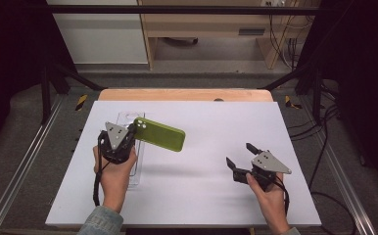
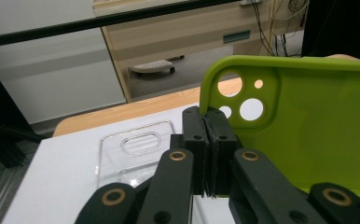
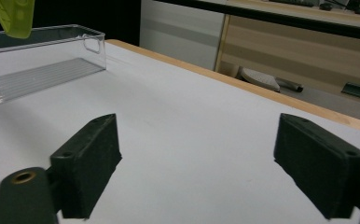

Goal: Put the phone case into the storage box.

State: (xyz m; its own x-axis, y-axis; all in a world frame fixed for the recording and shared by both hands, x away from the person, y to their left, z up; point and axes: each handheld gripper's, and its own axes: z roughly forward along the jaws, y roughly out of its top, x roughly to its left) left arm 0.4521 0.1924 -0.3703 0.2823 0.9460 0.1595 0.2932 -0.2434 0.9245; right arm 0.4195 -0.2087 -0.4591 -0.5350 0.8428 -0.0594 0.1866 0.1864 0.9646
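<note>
A lime-green phone case [image 1: 160, 133] hangs above the left part of the white table, held at its camera-hole corner by my left gripper [image 1: 130, 133]. In the left gripper view the jaws [image 2: 206, 122] are pressed together on the thin edge of the case [image 2: 308, 126], just below its round cut-outs. Under and behind the case lies a clear plastic tray [image 1: 124, 117], also visible past the jaws [image 2: 136, 142]. My right gripper [image 1: 238, 153] hovers low over the right part of the table, jaws wide apart [image 3: 197, 168] with nothing between them.
The white board [image 1: 201, 181] rests on a wooden table whose far edge [image 1: 187, 94] shows. Black frame posts and rails stand at both sides. In the right gripper view the clear tray [image 3: 43, 51] lies far left with a corner of the green case [image 3: 12, 16] above it.
</note>
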